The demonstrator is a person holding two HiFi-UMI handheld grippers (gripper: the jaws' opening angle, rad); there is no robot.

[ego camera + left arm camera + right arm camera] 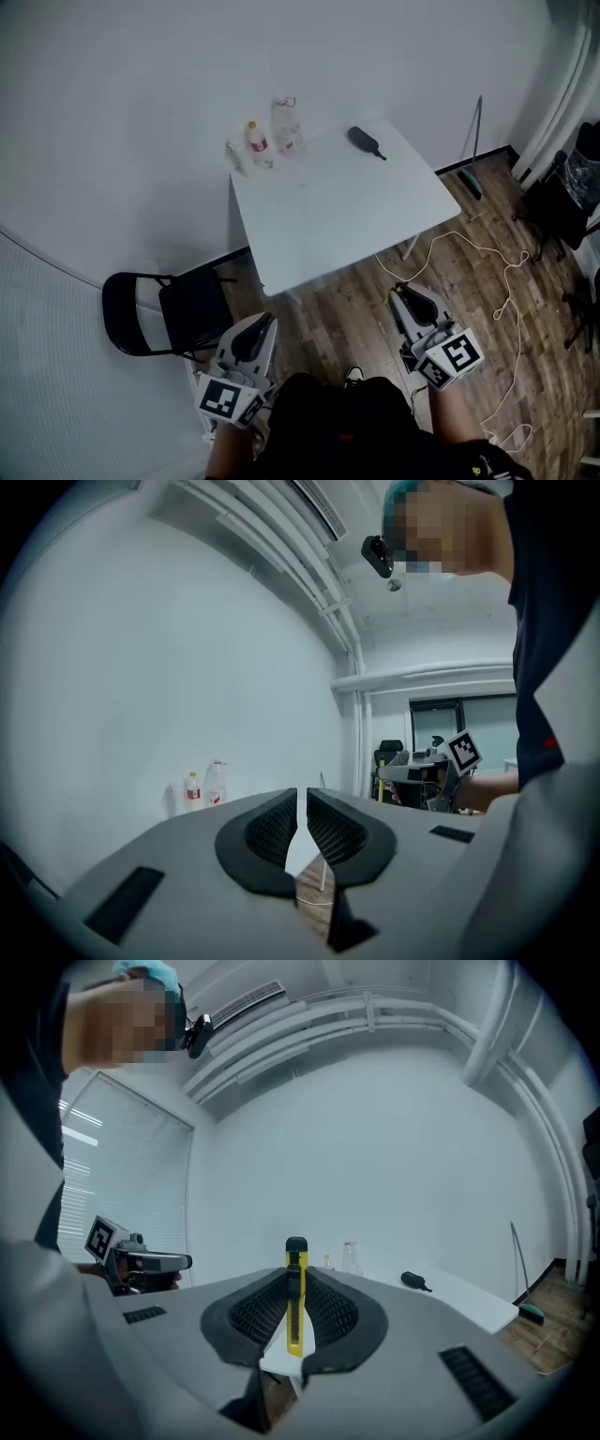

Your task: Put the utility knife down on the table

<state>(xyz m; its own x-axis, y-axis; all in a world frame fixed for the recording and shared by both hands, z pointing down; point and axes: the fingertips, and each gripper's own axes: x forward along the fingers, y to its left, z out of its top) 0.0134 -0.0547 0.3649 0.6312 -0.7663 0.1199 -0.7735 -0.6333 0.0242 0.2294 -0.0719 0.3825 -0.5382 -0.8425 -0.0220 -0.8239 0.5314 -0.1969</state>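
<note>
Setting: bare office-type test room. Plain white walls [141,94], wood-pattern floor [347,309], single white table [319,234] at frame centre, black folding chair [169,314] lower left, office chairs [567,197] at right edge, loose white cable [514,272] lower right.

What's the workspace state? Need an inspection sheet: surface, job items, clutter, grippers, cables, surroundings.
Surface: white table, mostly bare.
Job's things: yellow utility knife held upright in the right gripper, not yet on the table.
Clutter: bottles at the table's far left corner; a dark handled object near the far right corner.
Grippers: right gripper shut on the utility knife; left gripper shut, nothing between its jaws.
Cables: white cord loose on the floor right of the table.
Surroundings: black folding chair left of the table; broom against the wall.
</note>
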